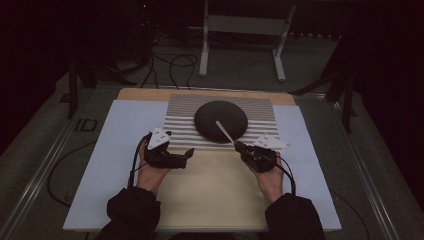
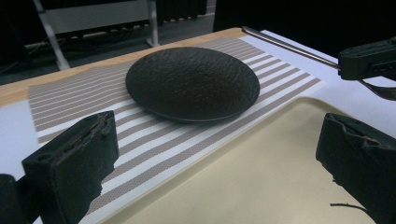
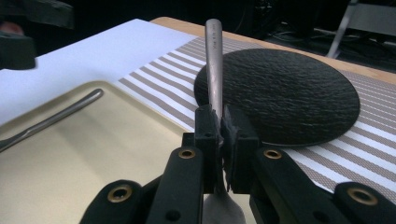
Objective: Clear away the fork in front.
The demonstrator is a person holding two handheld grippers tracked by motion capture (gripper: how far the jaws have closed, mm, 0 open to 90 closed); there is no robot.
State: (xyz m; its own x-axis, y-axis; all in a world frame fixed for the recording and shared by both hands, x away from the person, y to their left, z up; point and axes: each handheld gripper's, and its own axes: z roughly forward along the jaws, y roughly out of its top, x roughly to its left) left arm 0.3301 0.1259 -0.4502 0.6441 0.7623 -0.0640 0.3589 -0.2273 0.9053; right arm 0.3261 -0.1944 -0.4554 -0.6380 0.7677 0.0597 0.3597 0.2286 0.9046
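A round dark textured plate (image 1: 220, 120) (image 2: 191, 81) (image 3: 289, 93) rests on a striped placemat (image 1: 180, 122) at the far middle of the table. My right gripper (image 1: 241, 147) (image 3: 223, 122) is shut on a slim metal utensil (image 1: 225, 132) (image 3: 214, 60). Its handle sticks out past the jaws and over the plate's near edge. The left gripper view also shows that right gripper (image 2: 369, 58) with its utensil (image 2: 289, 46). My left gripper (image 1: 188, 155) (image 2: 219, 140) is open, jaws wide apart with nothing between them, low over the beige tray (image 1: 210, 195) (image 2: 261, 172) and facing the plate.
A second metal utensil (image 3: 51, 119) lies on the beige tray (image 3: 93, 158) towards the left gripper's side. White sheets (image 1: 115, 145) flank the tray and placemat. Beyond the table are a metal stand (image 1: 245, 25) and cables (image 1: 170, 65) on the floor.
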